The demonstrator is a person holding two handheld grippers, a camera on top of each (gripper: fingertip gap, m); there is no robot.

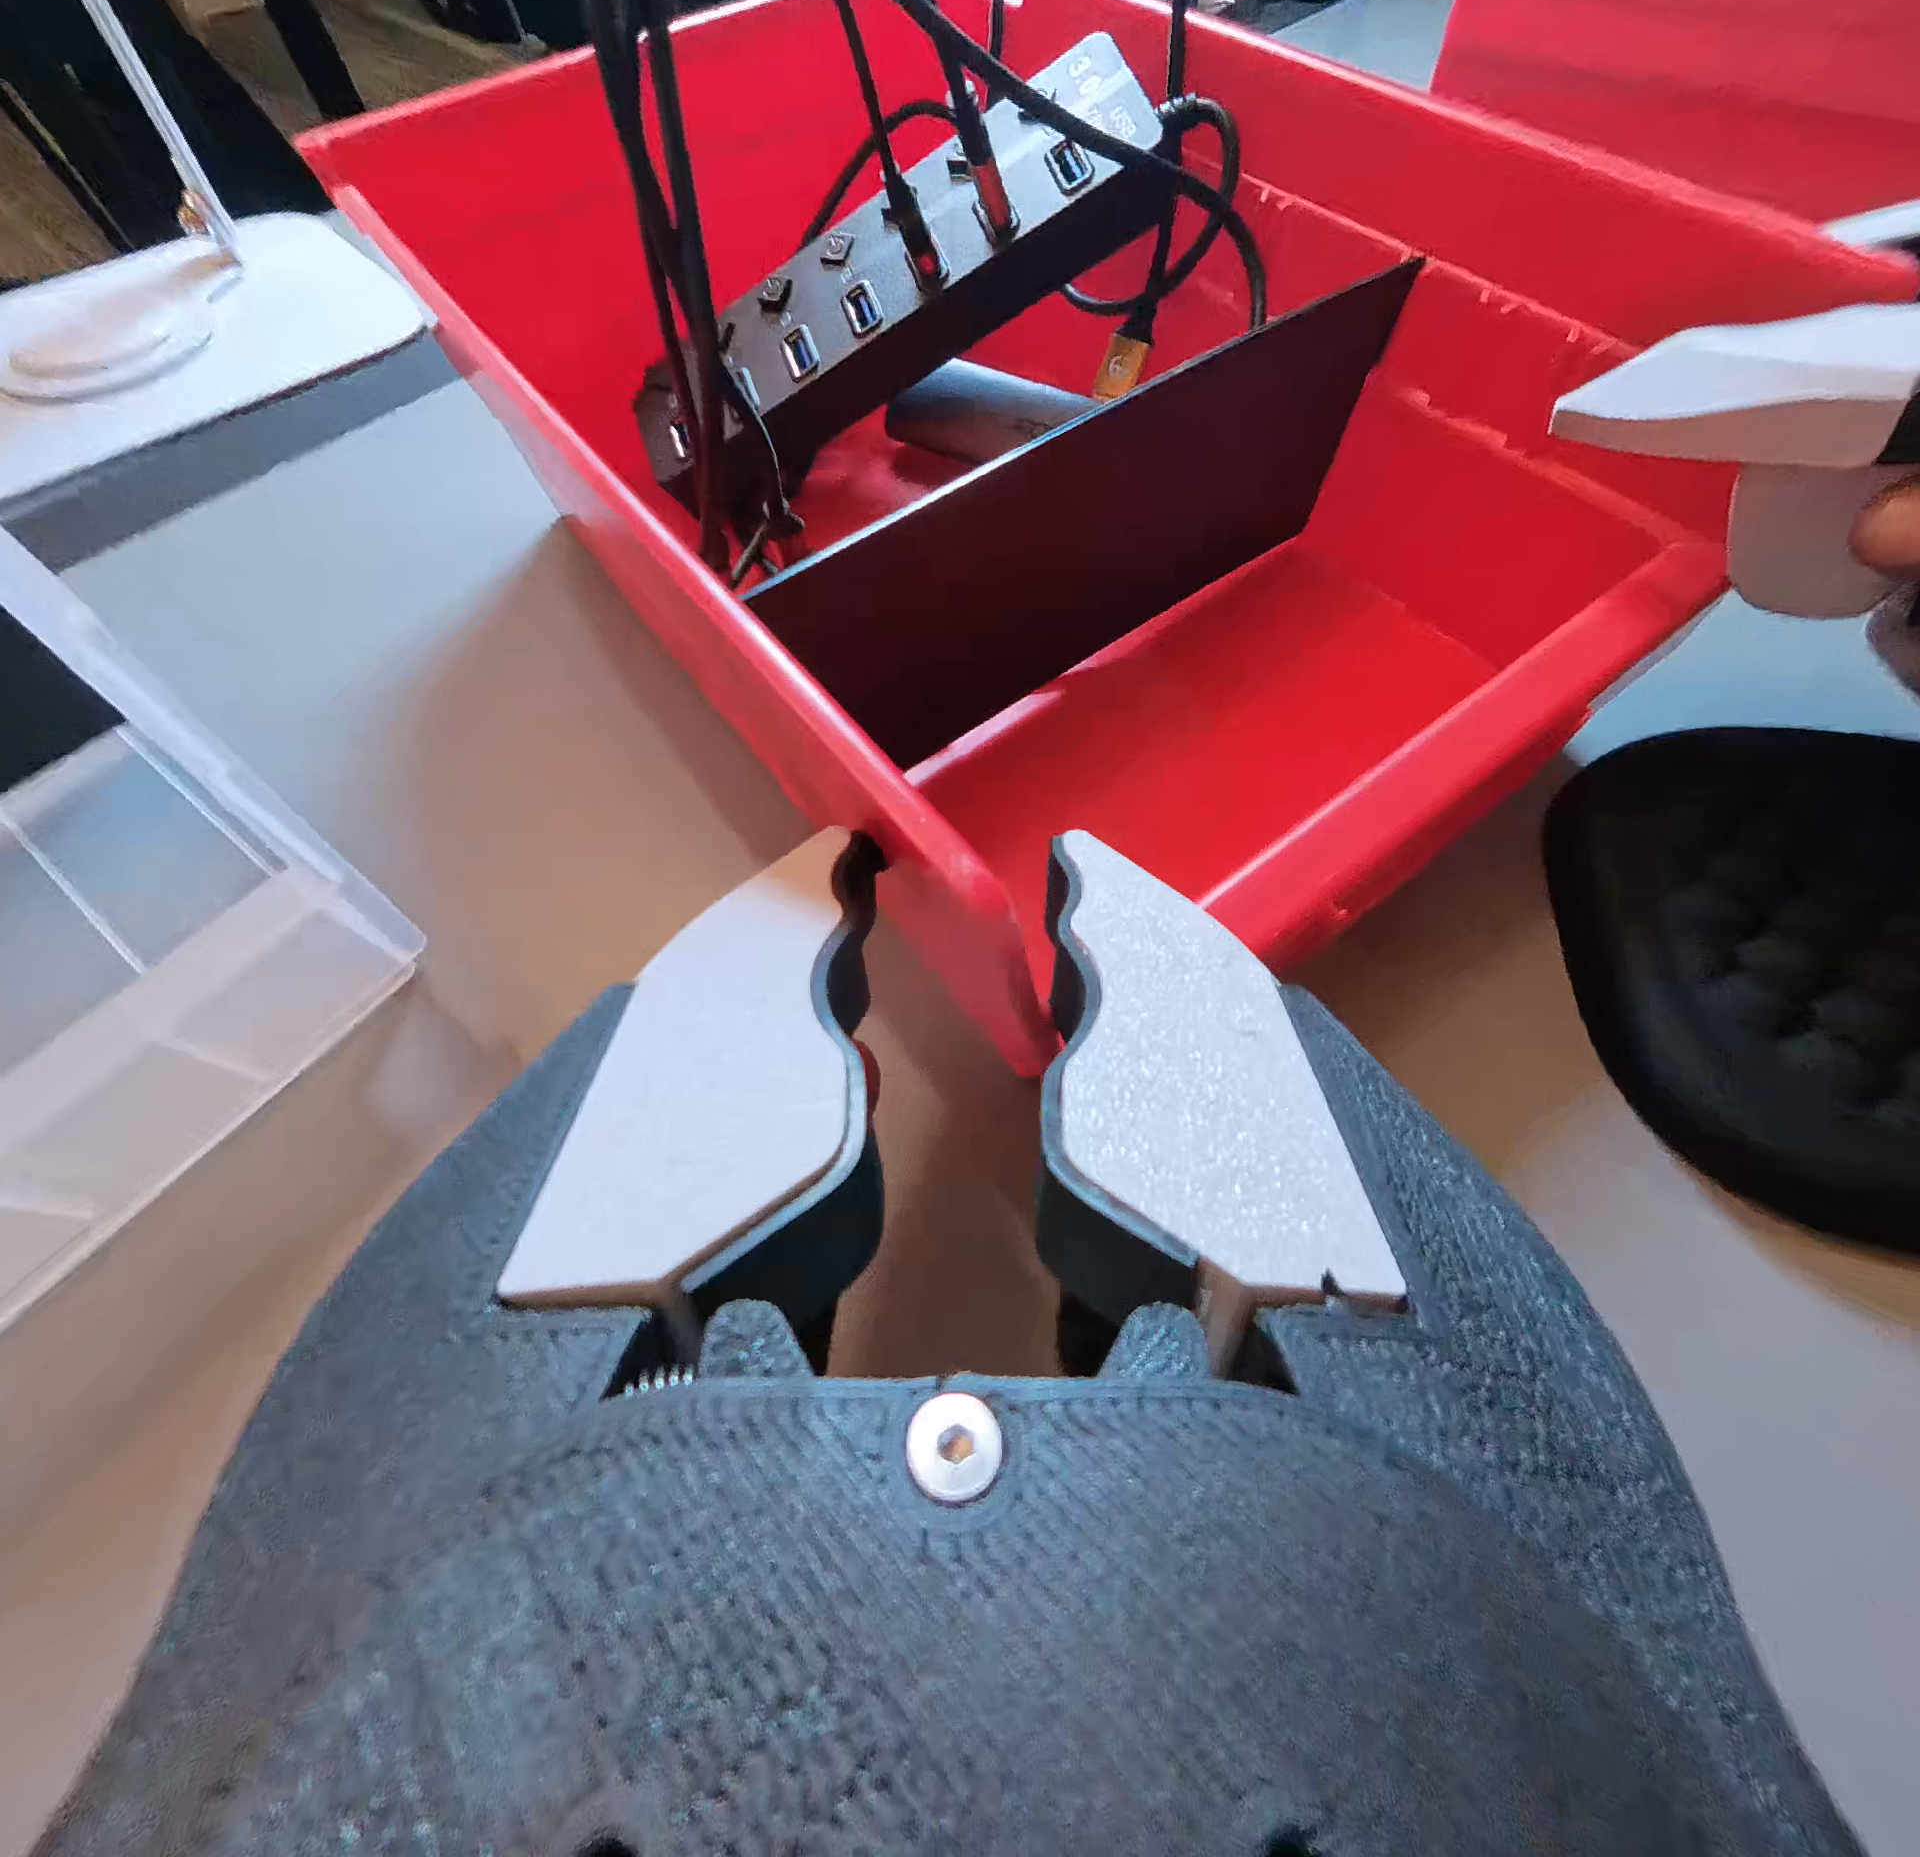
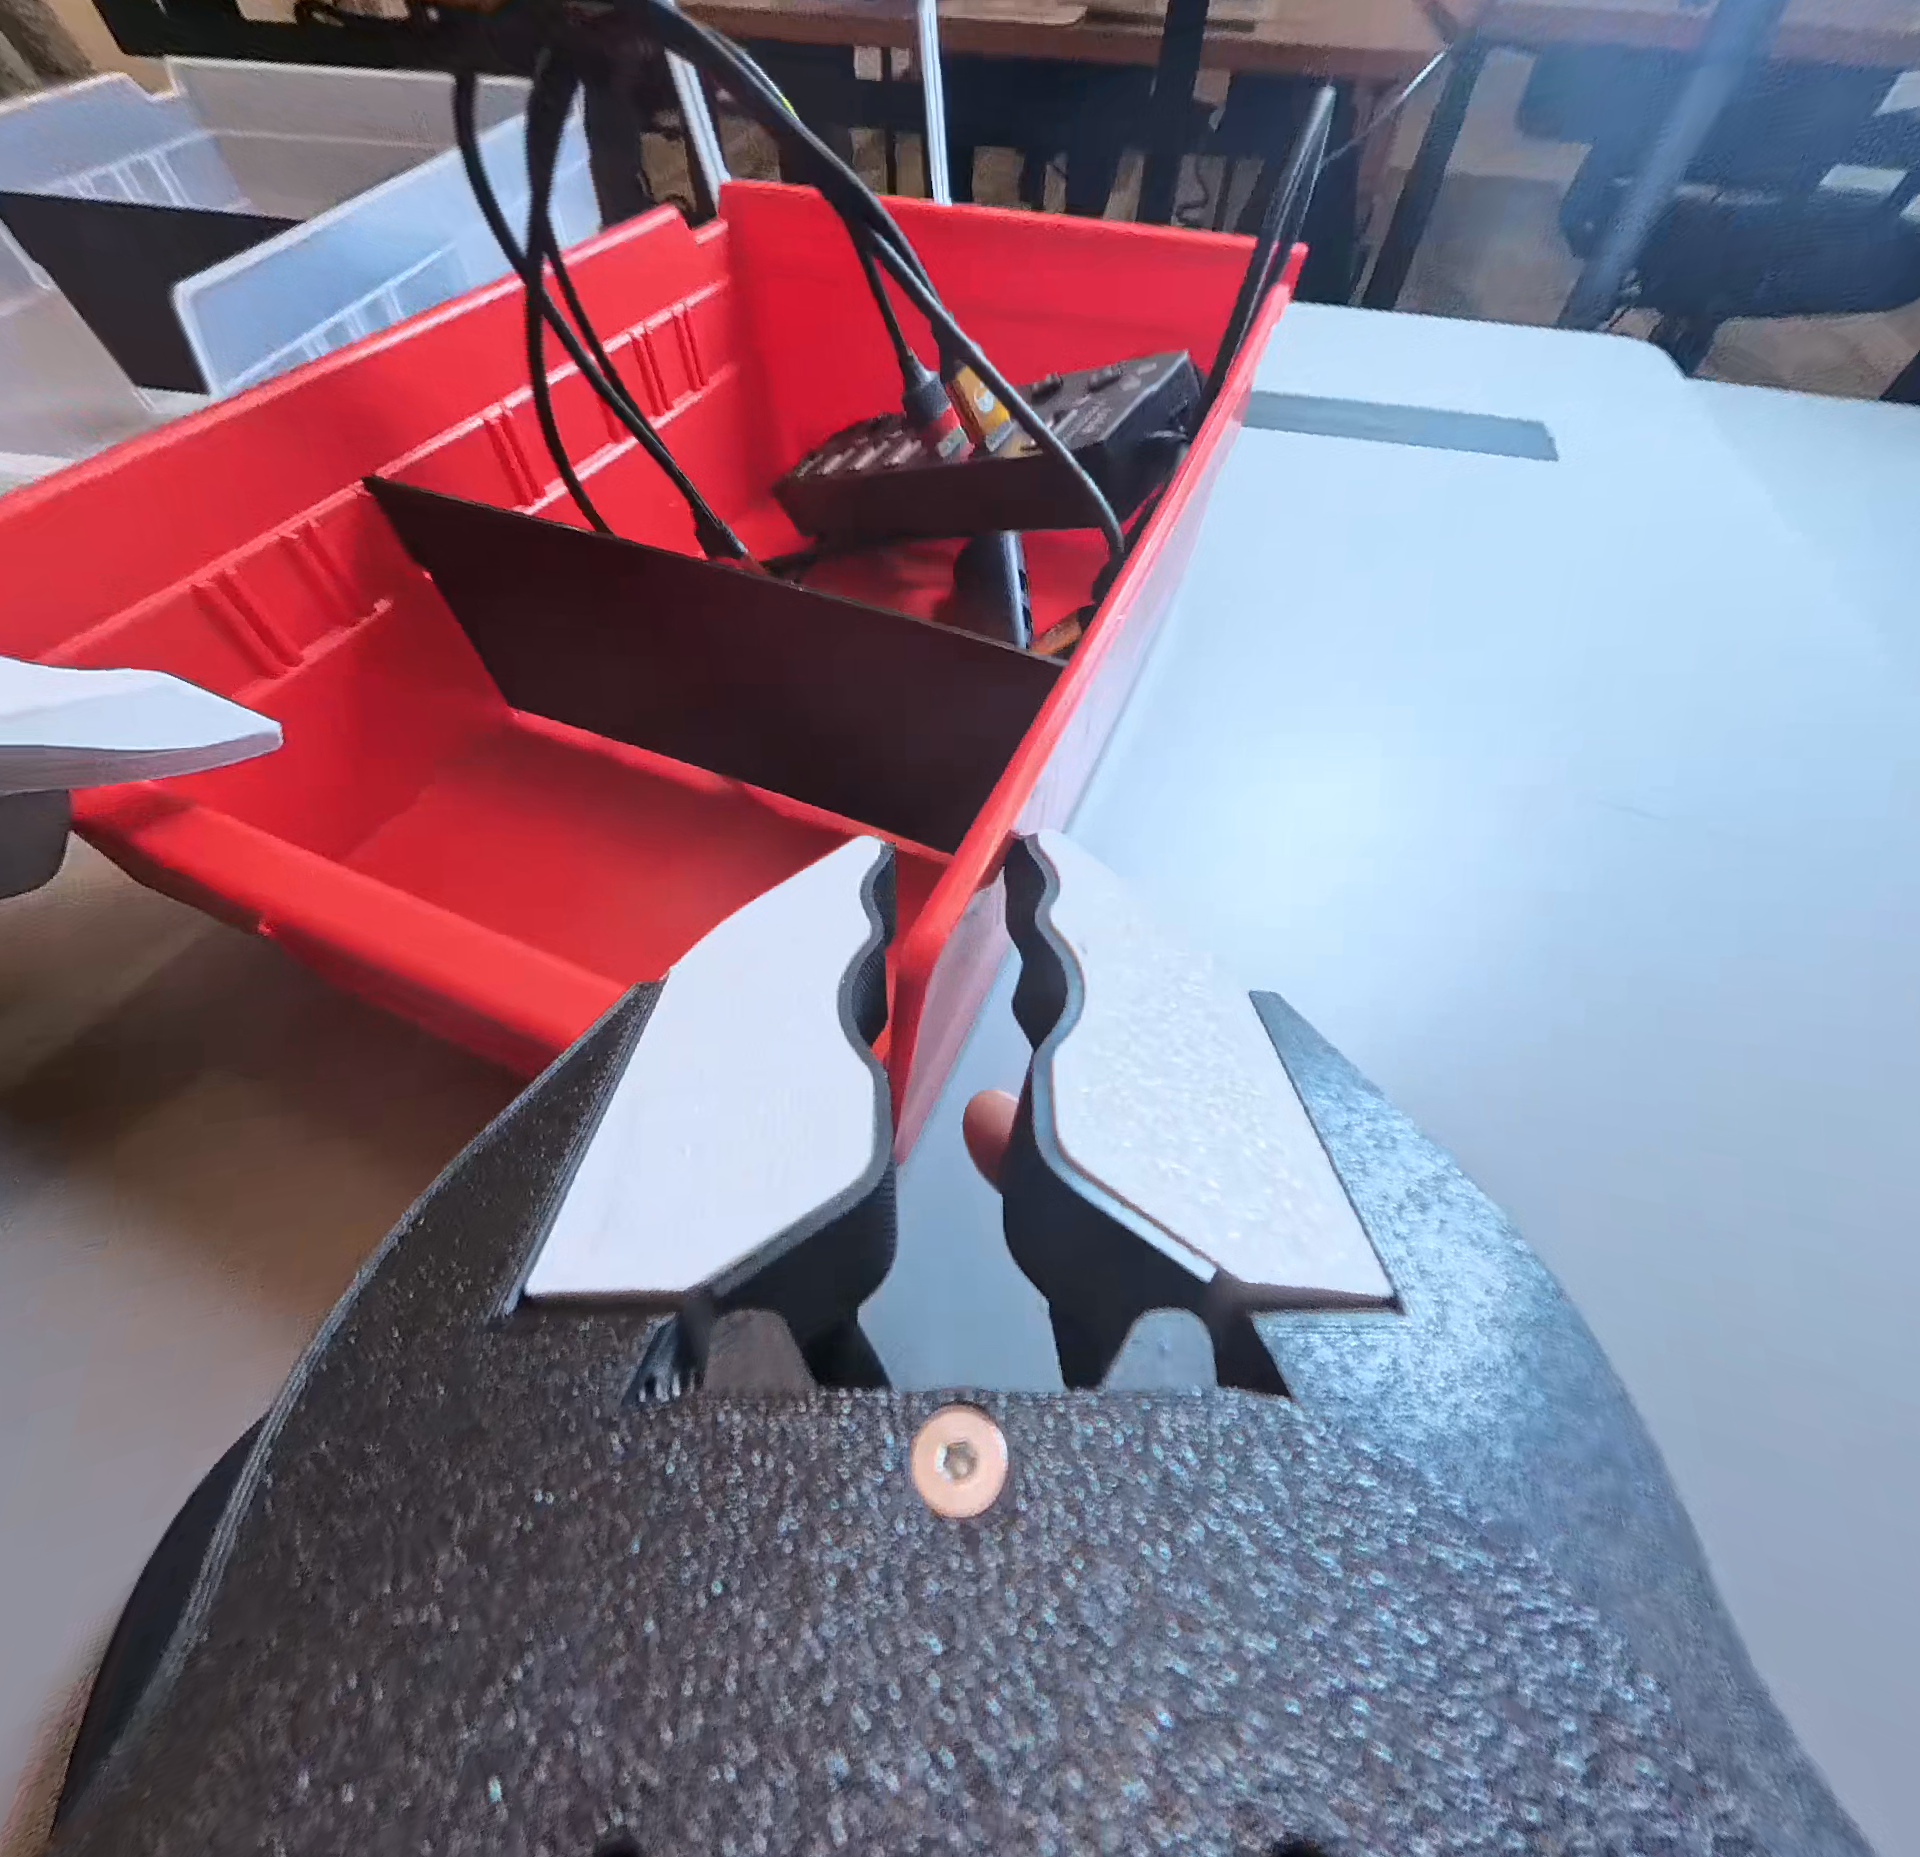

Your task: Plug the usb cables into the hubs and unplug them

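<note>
A red bin stands on the table, split by a black divider. The far compartment holds a black USB hub propped at a slant. Two black cables are plugged into the hub. A loose orange-tipped plug and a grey device lie beside it. My left gripper is shut on the bin's near left wall. My right gripper is shut on the bin's near right wall. The hub also shows in the right wrist view. The near compartment holds nothing.
A clear acrylic stand is left of the bin and a black padded cushion is to its right. Another red bin sits behind. Clear plastic bins stand at the far left. The grey table extends right. About 20 cm separates my left fingertips from my right.
</note>
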